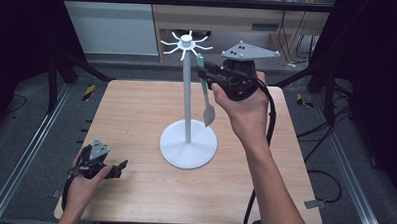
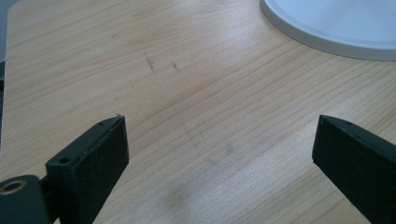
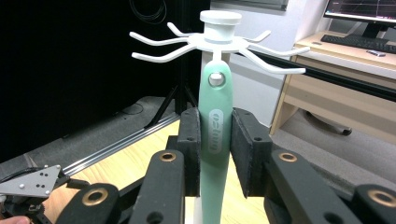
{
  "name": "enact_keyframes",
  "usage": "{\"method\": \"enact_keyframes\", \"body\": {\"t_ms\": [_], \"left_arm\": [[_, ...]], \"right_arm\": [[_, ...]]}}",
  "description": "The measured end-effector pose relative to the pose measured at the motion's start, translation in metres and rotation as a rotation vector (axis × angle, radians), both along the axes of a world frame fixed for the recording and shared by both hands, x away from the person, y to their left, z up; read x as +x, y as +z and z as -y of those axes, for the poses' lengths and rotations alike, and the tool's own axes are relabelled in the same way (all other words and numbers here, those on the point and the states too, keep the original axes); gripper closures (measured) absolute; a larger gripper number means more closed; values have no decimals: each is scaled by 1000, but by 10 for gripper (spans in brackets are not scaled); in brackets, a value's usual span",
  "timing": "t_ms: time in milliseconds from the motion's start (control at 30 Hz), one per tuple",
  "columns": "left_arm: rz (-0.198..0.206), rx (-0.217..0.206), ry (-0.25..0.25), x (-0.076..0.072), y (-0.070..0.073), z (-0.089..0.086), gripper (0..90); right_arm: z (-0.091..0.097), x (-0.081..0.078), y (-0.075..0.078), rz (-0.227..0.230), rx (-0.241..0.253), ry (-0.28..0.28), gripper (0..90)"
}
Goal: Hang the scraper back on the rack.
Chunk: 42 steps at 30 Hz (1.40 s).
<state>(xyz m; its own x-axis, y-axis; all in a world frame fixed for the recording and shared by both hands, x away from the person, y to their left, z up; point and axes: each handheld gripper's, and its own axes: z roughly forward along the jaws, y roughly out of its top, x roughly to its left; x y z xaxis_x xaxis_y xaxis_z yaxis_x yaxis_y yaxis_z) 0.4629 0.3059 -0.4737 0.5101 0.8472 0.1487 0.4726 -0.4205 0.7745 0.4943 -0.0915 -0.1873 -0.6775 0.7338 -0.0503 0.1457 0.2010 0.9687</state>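
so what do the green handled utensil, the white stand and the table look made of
Utensil: handle probably matte plastic or silicone, smooth mint green with raised lettering. Stand: painted metal or plastic, uniform matte white; cannot tell which. Table: wood or wood laminate, pale with visible grain.

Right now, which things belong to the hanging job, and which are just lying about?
In the job:
- green-handled utensil, hole on a hook
- white hook stand
- right gripper, shut on the handle

Idle:
- left gripper, open, low over the table
- keyboard on the desk behind
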Motion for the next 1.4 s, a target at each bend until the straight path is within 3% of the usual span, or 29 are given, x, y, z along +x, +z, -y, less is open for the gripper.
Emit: {"method": "enact_keyframes", "body": {"t_ms": [667,933,1233,1400], "left_arm": [[-4,-1,-2,0,-1,1,34],[-4,-2,-3,0,-1,1,34],[-5,-1,3,1,-1,-1,34],[-5,6,2,0,-1,-1,34]], "right_arm": [[-2,2,-2,0,13,-5,738],[3,-1,-4,-4,22,-7,678],[24,-8,-16,-12,-1,-65,623],[44,-8,-35,-31,-33,-133,576]]}}
